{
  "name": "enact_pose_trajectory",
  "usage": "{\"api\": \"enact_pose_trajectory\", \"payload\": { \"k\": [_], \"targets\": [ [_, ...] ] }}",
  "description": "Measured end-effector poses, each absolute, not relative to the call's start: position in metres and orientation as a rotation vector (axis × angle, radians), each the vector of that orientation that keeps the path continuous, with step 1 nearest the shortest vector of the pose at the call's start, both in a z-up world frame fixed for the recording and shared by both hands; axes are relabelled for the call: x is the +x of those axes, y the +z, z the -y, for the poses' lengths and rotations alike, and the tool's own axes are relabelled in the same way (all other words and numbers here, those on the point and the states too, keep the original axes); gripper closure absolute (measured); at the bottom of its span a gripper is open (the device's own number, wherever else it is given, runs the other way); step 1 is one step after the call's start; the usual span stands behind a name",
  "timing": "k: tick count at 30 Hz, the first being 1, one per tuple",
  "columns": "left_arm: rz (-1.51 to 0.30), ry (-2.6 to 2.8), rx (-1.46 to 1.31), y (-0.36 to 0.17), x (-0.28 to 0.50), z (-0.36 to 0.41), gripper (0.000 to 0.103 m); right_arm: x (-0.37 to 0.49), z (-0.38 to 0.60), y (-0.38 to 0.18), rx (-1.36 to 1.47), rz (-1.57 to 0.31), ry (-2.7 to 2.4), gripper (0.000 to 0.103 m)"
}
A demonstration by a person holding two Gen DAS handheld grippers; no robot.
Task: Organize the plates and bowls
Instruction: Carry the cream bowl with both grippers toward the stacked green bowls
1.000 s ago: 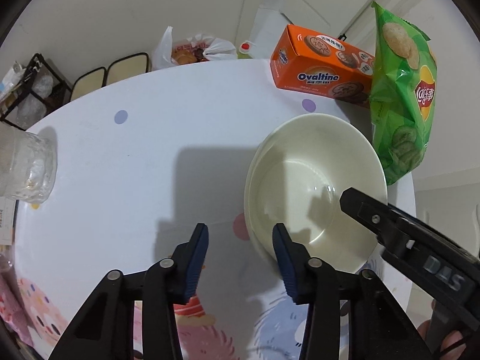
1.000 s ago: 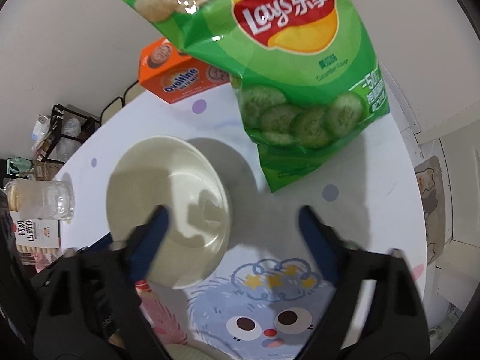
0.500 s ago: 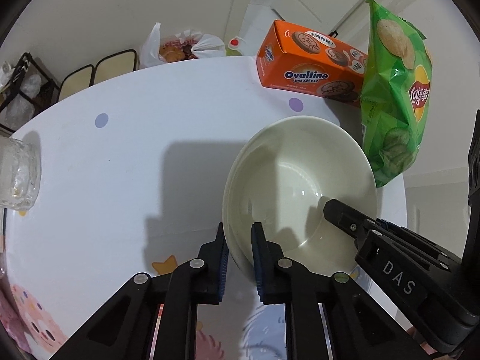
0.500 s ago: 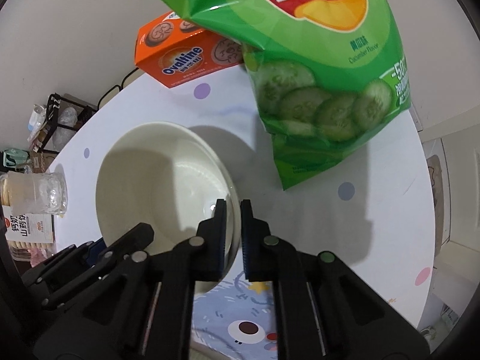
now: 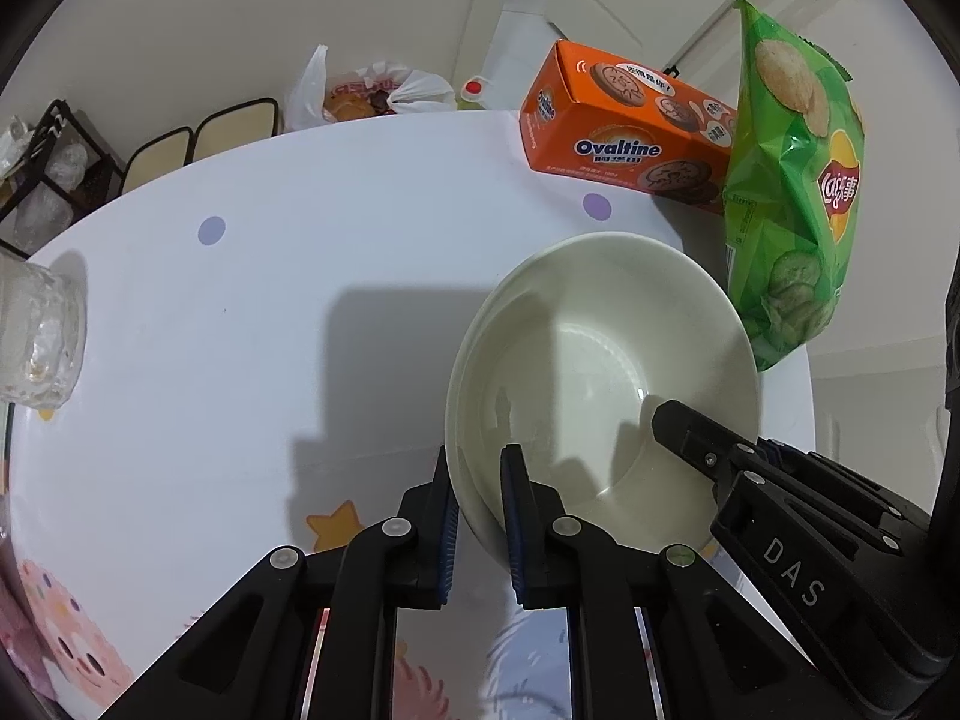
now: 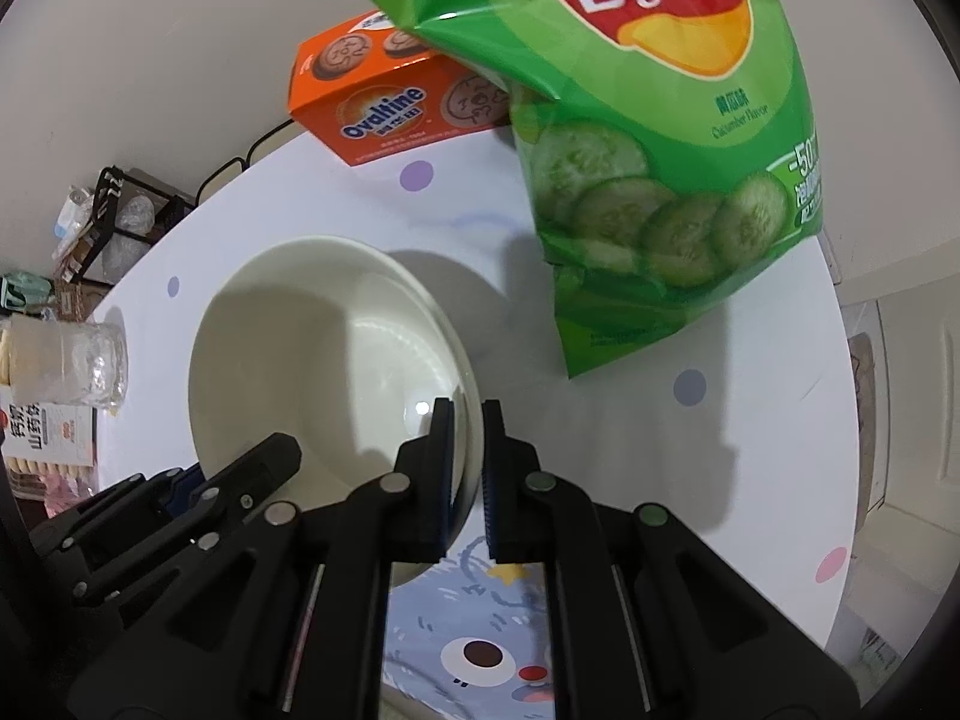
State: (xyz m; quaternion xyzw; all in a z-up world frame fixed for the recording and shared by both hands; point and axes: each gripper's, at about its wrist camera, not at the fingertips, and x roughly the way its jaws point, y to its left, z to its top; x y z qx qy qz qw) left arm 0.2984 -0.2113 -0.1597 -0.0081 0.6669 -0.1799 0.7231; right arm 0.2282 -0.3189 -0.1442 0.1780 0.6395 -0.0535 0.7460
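Bright, even indoor light from overhead. Sharp gripper shadows fall across the white bench (image 5: pixel 252 324). Fisheye bending and black corners; a small glare inside the bowl (image 6: pixel 336 360).

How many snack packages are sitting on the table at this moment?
2 for certain: an orange biscuit box at the far edge and a green crisp bag standing beside it, next to the bowls. The right wrist view's left edge shows another packet, mostly cut off.

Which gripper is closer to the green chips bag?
Right. The right gripper grips the bowl's rim on the side toward the chips bag; the left gripper grips the far side.
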Motion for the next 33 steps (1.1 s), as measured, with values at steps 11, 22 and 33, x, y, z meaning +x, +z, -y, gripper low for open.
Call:
{"api": "enact_pose_trajectory", "payload": {
  "k": [11, 22, 33],
  "targets": [
    [-1.442, -0.390, -0.008, -0.147, 0.286, 0.207, 0.090, 0.223, 0.315, -0.133, 0.366, -1.376, -0.100, 0.093],
    [-1.400, -0.378, -0.014, -0.120, 0.258, 0.198, 0.090, 0.208, 0.306, -0.112, 0.336, -1.349, -0.082, 0.093],
    [-1.358, -0.366, -0.019, -0.090, 0.229, 0.178, 0.090, 0.180, 0.292, -0.086, 0.301, -1.314, -0.059, 0.093]
  ]
}}
